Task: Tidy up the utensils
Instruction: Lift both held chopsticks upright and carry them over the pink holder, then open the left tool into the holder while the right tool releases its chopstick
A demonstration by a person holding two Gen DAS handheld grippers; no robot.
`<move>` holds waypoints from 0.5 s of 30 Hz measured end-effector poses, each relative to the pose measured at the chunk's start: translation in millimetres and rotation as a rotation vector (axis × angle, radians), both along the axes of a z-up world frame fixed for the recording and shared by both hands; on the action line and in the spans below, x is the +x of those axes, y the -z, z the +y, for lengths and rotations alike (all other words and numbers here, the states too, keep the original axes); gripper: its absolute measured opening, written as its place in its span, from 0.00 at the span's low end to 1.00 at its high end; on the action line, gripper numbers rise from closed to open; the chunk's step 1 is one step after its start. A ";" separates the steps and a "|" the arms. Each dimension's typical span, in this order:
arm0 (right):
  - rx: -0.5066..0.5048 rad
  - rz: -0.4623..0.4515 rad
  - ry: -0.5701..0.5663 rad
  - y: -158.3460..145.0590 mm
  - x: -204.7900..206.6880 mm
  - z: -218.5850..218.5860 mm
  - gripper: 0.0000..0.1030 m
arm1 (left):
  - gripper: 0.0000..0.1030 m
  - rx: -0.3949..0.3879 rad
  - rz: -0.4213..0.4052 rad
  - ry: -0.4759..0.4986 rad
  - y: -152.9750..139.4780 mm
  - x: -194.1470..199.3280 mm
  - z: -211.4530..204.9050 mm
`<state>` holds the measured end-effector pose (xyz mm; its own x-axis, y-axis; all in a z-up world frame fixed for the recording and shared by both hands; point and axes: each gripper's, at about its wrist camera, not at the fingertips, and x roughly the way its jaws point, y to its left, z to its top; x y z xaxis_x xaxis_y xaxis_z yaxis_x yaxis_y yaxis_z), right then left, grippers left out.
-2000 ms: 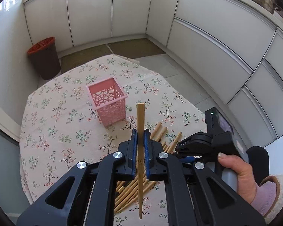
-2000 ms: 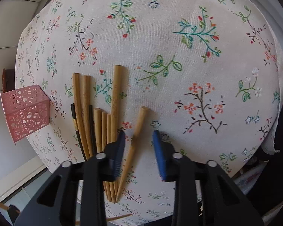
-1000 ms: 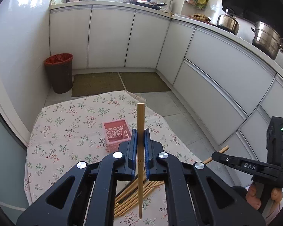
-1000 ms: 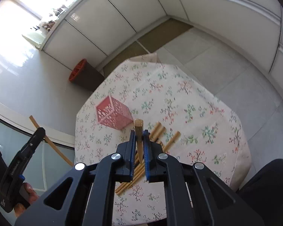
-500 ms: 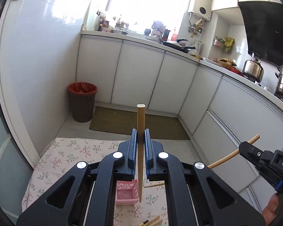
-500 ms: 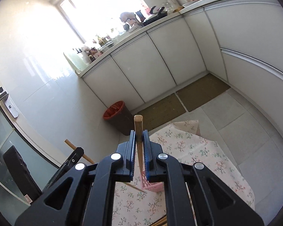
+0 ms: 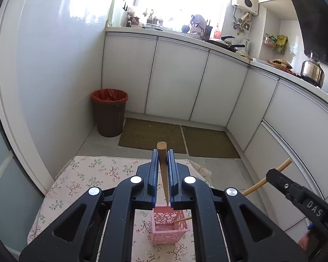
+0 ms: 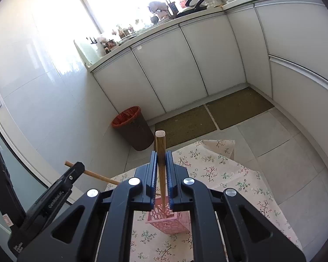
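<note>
Both grippers are clamped on wooden chopsticks. Left gripper has its blue pads pressed against a chopstick held nearly upright, thick end up, with the thin tip just above the open mouth of the pink perforated basket directly below and ahead of the fingers. Right gripper pinches its own chopstick the same way, and that tip too points down at the basket's near edge.

Two seconds ago the right gripper was open over the chopsticks lying on the floral tablecloth and the left one held its stick low over the table; since then both have lifted, tilted their sticks vertical and converged over the basket. Seen from the left camera, the right stick's thin tip already appears to reach inside the basket. My judgement: transport is done, and lowering and release come next.
</note>
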<state>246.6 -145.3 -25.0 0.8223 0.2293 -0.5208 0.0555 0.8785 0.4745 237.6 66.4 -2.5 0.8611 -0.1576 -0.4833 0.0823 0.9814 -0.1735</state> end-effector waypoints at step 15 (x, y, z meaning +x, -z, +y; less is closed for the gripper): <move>-0.024 -0.088 -0.003 -13.4 -22.4 6.1 0.08 | 0.07 0.008 -0.056 0.035 -26.7 -25.0 -3.7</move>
